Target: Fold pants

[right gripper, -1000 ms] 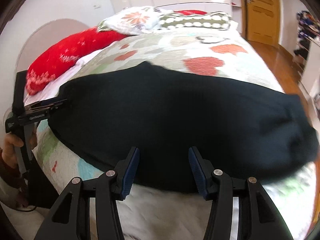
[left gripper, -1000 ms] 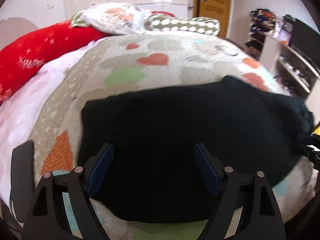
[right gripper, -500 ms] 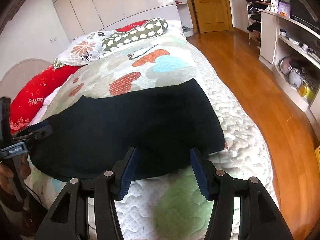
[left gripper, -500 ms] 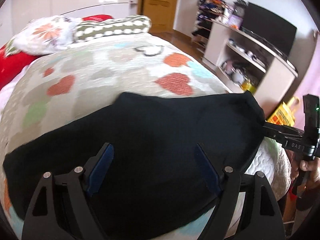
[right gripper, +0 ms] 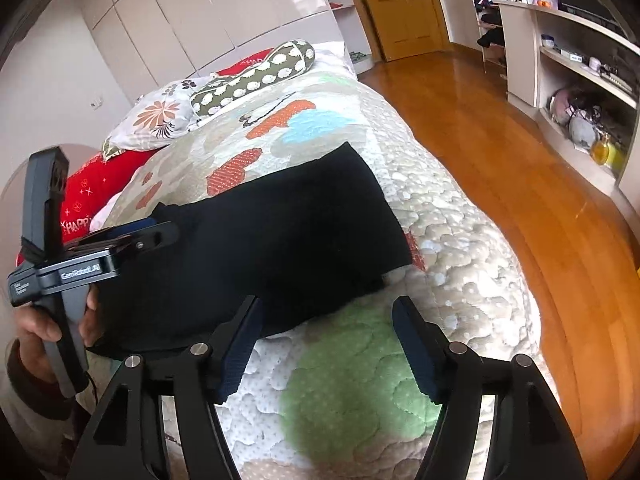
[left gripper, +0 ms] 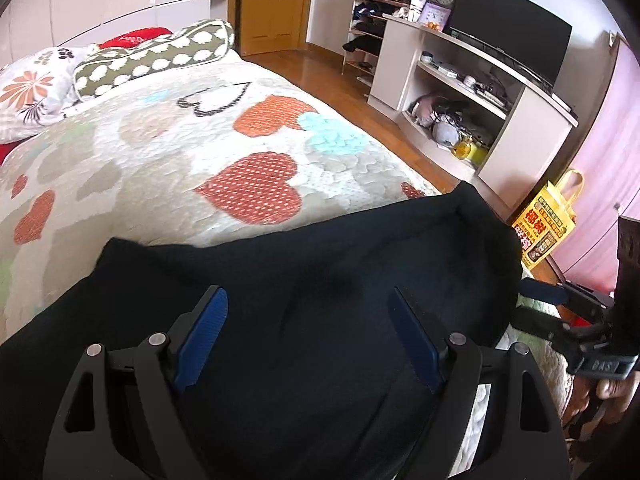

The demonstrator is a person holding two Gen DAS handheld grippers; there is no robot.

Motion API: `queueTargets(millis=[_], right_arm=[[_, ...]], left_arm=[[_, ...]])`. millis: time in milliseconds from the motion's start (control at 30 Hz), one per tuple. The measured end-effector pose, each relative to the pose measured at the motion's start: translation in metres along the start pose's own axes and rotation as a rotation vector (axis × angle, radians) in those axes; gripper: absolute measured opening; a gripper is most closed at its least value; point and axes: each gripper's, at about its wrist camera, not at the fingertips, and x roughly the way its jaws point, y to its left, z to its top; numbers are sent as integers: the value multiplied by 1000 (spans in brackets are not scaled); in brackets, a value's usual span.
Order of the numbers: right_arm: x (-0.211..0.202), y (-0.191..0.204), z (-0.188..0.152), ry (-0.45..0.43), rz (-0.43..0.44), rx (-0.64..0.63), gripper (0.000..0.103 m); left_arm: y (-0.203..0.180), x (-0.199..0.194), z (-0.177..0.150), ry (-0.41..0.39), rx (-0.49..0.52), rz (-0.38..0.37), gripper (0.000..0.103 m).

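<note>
The black pants (right gripper: pixel 272 248) lie folded flat across the foot end of the heart-patterned quilt (right gripper: pixel 460 240), their long side running across the bed, one short end near the bed's floor-side edge. In the left wrist view the left gripper (left gripper: pixel 308 336) hangs over the pants with its blue-padded jaws spread wide and nothing between them; dark cloth fills the whole gap beneath. In the right wrist view the right gripper (right gripper: pixel 326 346) is likewise wide open and empty, poised over a green patch of quilt just beside the pants' near edge, which lies at about 11 o'clock from its tips. The same view shows the left gripper (right gripper: pixel 160 234) at 9 o'clock, held in a hand (right gripper: pixel 48 328), its fingers level over the far end of the pants. A dotted bolster (left gripper: pixel 160 56) and floral pillow (left gripper: pixel 32 92) sit at the head, 11 o'clock in the left view; a yellow bag (left gripper: pixel 548 228) stands on the floor at 3 o'clock
</note>
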Motion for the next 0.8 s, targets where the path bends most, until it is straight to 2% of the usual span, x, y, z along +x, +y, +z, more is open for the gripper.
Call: queueTargets(millis=[433, 500, 600, 800], right_arm=[[7, -3, 2, -10, 27, 32, 72], [8, -4, 1, -15, 43, 40, 78], [9, -1, 0, -18, 43, 26, 81], [13, -4, -1, -23, 62, 41, 82]], left_arm=[[-18, 23, 18, 24, 49, -34, 83], [-22, 27, 22, 36, 64, -48, 83], [-27, 36, 30, 49, 96, -54, 83], [-44, 55, 48, 85, 148, -119, 83]])
